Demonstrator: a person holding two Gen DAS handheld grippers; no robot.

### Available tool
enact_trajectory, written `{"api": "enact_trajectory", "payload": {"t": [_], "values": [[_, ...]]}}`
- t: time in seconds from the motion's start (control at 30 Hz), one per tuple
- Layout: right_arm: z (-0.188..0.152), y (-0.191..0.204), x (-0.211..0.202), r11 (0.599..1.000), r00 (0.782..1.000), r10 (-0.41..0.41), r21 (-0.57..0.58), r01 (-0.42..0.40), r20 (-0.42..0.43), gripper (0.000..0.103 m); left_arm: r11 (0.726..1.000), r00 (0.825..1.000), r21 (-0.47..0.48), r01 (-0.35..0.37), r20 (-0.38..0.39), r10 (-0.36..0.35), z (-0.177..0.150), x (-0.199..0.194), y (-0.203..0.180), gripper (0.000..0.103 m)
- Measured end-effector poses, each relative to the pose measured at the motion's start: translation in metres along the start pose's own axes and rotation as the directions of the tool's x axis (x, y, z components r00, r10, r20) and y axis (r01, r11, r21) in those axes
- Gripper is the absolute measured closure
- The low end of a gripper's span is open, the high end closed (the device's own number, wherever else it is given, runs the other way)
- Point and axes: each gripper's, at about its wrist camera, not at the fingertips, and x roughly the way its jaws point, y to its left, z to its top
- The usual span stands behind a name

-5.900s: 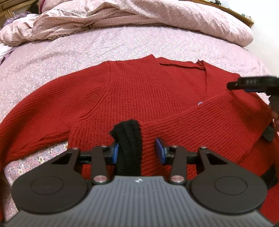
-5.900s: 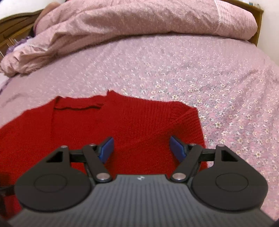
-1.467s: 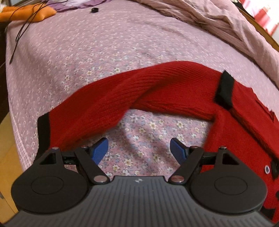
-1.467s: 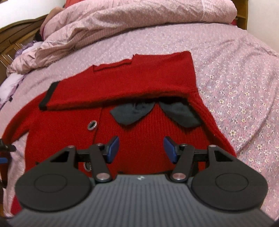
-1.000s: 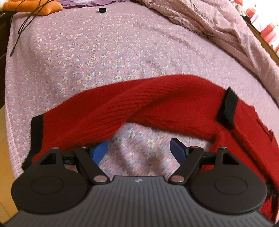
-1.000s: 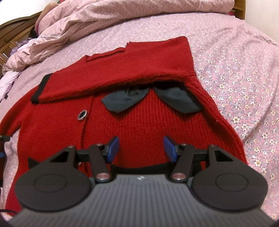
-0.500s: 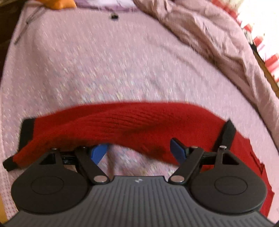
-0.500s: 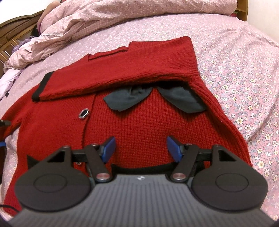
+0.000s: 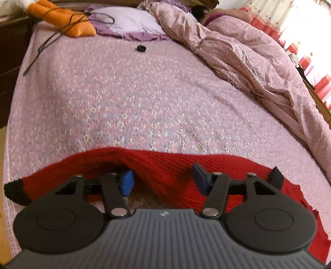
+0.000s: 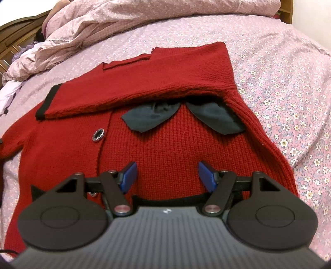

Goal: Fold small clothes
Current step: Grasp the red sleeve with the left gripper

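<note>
A red knit cardigan (image 10: 165,149) with black trim lies on the bed. One sleeve (image 10: 134,87) is folded across its chest, black cuff (image 10: 46,103) at the left. A dark bow (image 10: 182,118) and a round button (image 10: 98,134) show below it. My right gripper (image 10: 166,175) is open above the cardigan's lower front near the black hem. In the left wrist view the other sleeve (image 9: 165,167) lies across my open left gripper (image 9: 162,182), its black cuff (image 9: 14,192) at the far left. The sleeve sits between the fingers, not clamped.
The bed has a pink flowered sheet (image 9: 124,93). A bunched pink duvet (image 9: 248,62) lies along the far side. An orange cushion (image 9: 68,18), a lilac pillow (image 9: 128,20), a black cable (image 9: 47,41) and a small black object (image 9: 141,48) lie at the bed's far end.
My left gripper has moved in low under the loose sleeve, which now drapes between its fingers. My right gripper has stayed almost still over the cardigan's lower front.
</note>
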Motion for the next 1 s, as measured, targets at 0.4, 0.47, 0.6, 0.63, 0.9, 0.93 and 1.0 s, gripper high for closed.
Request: {"api": "enact_trajectory", "payload": {"t": [0.4, 0.47, 0.6, 0.63, 0.9, 0.93, 1.0], "values": [[0.001, 0.002, 0.002, 1.0, 1.0, -0.016, 0.017, 0.016, -0.007, 0.035, 0.995, 0.997, 0.091, 0.036, 0.063, -0.042, 0.013, -0.016, -0.003, 0.078], [0.001, 0.002, 0.002, 1.0, 1.0, -0.017, 0.013, 0.017, -0.008, 0.035, 0.993, 0.995, 0.109, 0.054, 0.083, -0.063, 0.016, -0.024, -0.007, 0.08], [0.001, 0.003, 0.001, 1.0, 1.0, -0.021, 0.009, 0.021, -0.01, 0.035, 0.985, 0.986, 0.142, 0.1, 0.118, -0.118, 0.022, -0.042, -0.018, 0.082], [0.001, 0.003, 0.001, 1.0, 1.0, -0.021, 0.011, 0.021, -0.008, 0.035, 0.982, 0.983, 0.152, 0.112, 0.127, -0.132, 0.023, -0.046, -0.021, 0.082], [0.001, 0.002, -0.004, 1.0, 1.0, -0.022, 0.012, 0.022, 0.001, 0.035, 0.945, 0.95, 0.261, 0.198, 0.187, -0.251, 0.034, -0.082, -0.058, 0.084], [0.001, 0.002, -0.005, 1.0, 1.0, -0.024, 0.009, 0.024, 0.0, 0.035, 0.939, 0.945, 0.275, 0.206, 0.191, -0.264, 0.036, -0.086, -0.065, 0.085], [0.001, 0.002, -0.006, 1.0, 1.0, -0.022, 0.003, 0.022, 0.003, 0.035, 0.929, 0.938, 0.293, 0.225, 0.195, -0.288, 0.039, -0.092, -0.076, 0.085]]}}
